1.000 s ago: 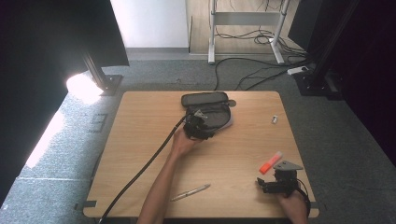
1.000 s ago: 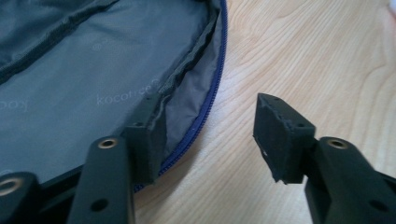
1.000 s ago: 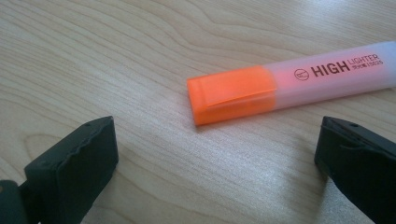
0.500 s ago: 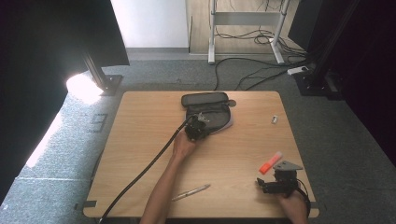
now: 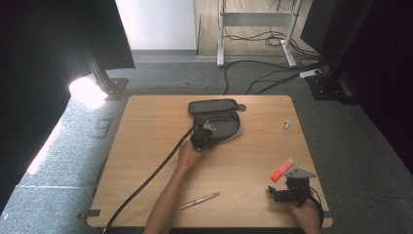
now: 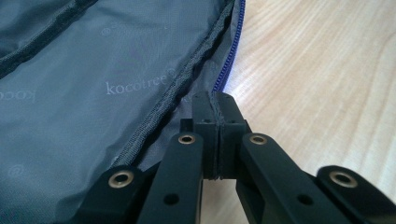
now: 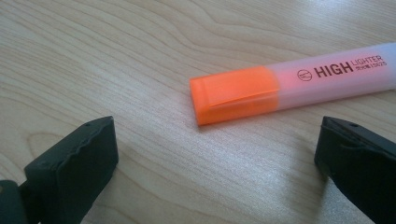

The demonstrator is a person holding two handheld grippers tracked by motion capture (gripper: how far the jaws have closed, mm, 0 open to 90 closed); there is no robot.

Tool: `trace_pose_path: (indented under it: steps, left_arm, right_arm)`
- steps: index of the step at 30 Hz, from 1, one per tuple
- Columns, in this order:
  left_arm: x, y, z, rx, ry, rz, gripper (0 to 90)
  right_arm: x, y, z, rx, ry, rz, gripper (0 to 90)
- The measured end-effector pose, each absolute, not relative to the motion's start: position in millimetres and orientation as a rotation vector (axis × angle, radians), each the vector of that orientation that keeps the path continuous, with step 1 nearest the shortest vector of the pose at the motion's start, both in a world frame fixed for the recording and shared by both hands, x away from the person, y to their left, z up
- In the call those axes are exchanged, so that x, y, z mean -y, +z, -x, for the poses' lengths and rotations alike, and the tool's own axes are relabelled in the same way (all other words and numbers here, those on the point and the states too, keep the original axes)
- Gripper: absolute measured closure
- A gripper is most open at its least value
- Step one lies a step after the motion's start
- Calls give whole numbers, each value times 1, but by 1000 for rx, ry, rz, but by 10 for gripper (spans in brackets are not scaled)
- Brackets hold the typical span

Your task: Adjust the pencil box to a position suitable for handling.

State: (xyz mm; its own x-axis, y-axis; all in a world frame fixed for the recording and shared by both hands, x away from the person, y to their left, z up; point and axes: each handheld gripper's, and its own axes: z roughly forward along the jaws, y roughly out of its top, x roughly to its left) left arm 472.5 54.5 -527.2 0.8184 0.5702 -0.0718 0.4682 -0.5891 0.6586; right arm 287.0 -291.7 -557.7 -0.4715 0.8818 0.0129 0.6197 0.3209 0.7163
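A grey pencil case (image 5: 219, 119) lies open at the back middle of the wooden table (image 5: 146, 126). In the left gripper view its lining (image 6: 93, 70) has a zip edge running toward the jaws. My left gripper (image 5: 204, 132) (image 6: 215, 105) is shut on that fabric edge at the case's near side, and the rim is pinched between the pads. An orange-capped highlighter (image 5: 282, 170) (image 7: 280, 88) lies at the front right. My right gripper (image 5: 278, 187) (image 7: 215, 144) rests just short of it, open, with bare wood between its jaws.
A silver pen (image 5: 198, 200) lies near the front edge between the two forearms. A small metal piece (image 5: 286, 125) sits near the right edge. The left gripper's black cable (image 5: 146, 180) trails off the table's front left corner.
The left hand has shifted only slightly at the pencil case. The right hand and the highlighter have kept still.
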Motion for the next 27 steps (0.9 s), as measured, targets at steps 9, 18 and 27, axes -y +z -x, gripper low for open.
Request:
trace_pose_path:
  steps: [9,18,27]
  left_arm:
    - [-59,-526,-459,-756,174,-2314,887]
    - [-61,-523,-446,-744,155,-2307,887]
    - [-58,-523,-430,-710,121,-2314,885]
  right_arm:
    - [292,-558,-287,-2214,942,-1333,0]
    - [292,-558,-287,-2214,942,-1334,0]
    - [292,-558,-287,-2214,943,-1334,0]
